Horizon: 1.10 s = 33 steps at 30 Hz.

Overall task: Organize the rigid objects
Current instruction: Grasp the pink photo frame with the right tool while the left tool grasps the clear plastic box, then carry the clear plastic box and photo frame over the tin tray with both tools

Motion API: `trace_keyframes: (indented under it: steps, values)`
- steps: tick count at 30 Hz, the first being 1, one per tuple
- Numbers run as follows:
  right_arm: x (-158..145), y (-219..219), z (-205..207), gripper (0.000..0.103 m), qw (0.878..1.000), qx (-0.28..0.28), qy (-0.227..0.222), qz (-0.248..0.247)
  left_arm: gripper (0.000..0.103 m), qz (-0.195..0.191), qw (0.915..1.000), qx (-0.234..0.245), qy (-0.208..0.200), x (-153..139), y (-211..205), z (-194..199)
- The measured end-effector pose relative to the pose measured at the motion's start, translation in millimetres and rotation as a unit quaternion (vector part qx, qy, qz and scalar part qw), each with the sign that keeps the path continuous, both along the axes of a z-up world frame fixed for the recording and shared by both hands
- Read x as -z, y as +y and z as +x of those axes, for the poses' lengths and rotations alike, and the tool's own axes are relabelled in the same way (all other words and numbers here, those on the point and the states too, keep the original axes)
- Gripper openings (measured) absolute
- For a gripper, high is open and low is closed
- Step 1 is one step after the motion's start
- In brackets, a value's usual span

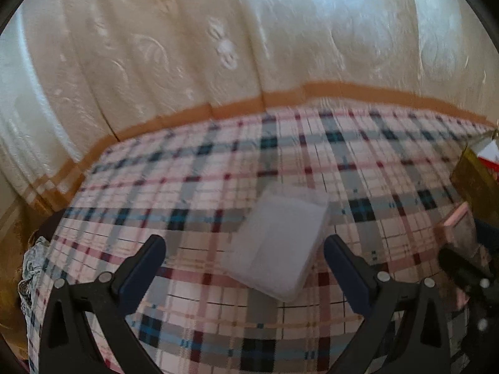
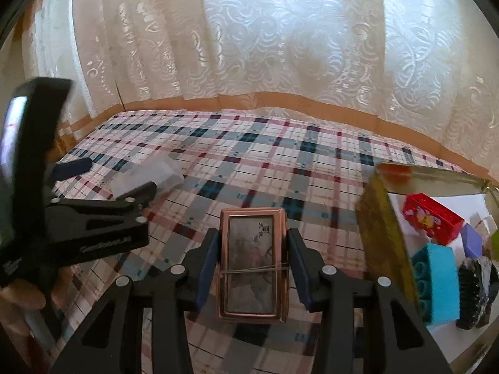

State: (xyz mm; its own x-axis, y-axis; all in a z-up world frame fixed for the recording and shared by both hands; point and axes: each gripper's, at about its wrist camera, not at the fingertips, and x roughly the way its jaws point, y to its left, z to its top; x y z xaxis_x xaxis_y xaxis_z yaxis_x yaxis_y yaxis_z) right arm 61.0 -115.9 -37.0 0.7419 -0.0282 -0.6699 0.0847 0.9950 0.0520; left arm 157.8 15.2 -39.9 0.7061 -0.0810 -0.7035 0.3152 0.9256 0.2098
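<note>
Leftward, the left tongs (image 1: 244, 257) stood wide open above a frosted, translucent case (image 1: 276, 246) lying flat on the plaid bench (image 1: 187, 168). Centrally, the right tongs (image 2: 252, 266) clamped a copper-rimmed box (image 2: 252, 265), banded with elastic, beside a gold tin (image 2: 383, 227) of blocks.

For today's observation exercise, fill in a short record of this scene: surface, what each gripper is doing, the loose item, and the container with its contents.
surface: plaid tablecloth, lace curtain behind
right gripper: jaws closed on the copper-rimmed box, which has a rubber band around it
left gripper: jaws open, nothing held, around the clear plastic case
loose item: clear plastic case lying flat on the cloth
container: gold tin at the right, open
contents: red block, teal block, purple block, dark brush
</note>
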Motion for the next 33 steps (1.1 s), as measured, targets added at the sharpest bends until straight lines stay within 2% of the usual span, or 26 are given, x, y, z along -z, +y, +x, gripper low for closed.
trace_keyframes:
  steps: [3, 5, 7, 8, 10, 13, 15, 21, 26, 30, 33]
  values:
    - [2.2, -3.8, -0.5, 0.047, 1.0, 0.003, 0.005, 0.009, 0.103, 0.019, 0.9996, 0.016, 0.014, 6.8, -10.2, 1.0]
    - [2.6, -3.4, 0.0, 0.047, 1.0, 0.002, 0.006, 0.009, 0.099, 0.023, 0.9994, 0.023, 0.011, 7.0, -13.0, -0.9]
    - [2.0, -1.7, -0.6, 0.047, 1.0, 0.0, 0.005, 0.005, 0.083, 0.008, 0.9992, 0.034, 0.019, 6.6, -11.4, -2.0]
    - [1.9, -0.9, -0.5, 0.047, 1.0, -0.001, 0.004, 0.004, 0.078, -0.007, 0.9989, 0.038, 0.027, 6.2, -9.2, -1.5]
    - [2.2, -0.4, -1.4, 0.047, 1.0, -0.003, 0.003, 0.004, 0.06, -0.043, 0.997, 0.042, 0.048, 6.2, -3.0, 1.3]
    - [1.9, -0.7, -2.4, 0.047, 1.0, -0.001, 0.0, 0.006, 0.057, -0.089, 0.9929, 0.035, 0.071, 6.8, 7.9, 3.6]
    - [1.3, -1.6, -2.9, 0.047, 1.0, 0.002, -0.003, 0.006, 0.056, -0.105, 0.9918, 0.025, 0.069, 5.4, 13.3, 1.8]
    - [-5.3, -4.0, -9.0, 0.047, 1.0, 0.009, -0.024, 0.005, 0.055, -0.13, 0.9914, 0.015, 0.005, -14.7, 21.4, -17.6]
    - [-18.2, -7.6, -18.2, 0.047, 0.998, 0.022, -0.061, -0.002, 0.055, -0.171, 0.9836, 0.013, -0.057, -41.0, 30.9, -28.4]
    - [-18.8, -9.2, -18.1, 0.047, 0.998, 0.025, -0.062, -0.001, 0.055, -0.204, 0.9755, 0.014, -0.082, -56.1, 40.6, -38.4]
    - [-21.0, -10.1, -20.0, 0.047, 0.997, 0.026, -0.07, -0.002, 0.055, -0.203, 0.9734, 0.017, -0.104, -64.1, 39.8, -45.5]
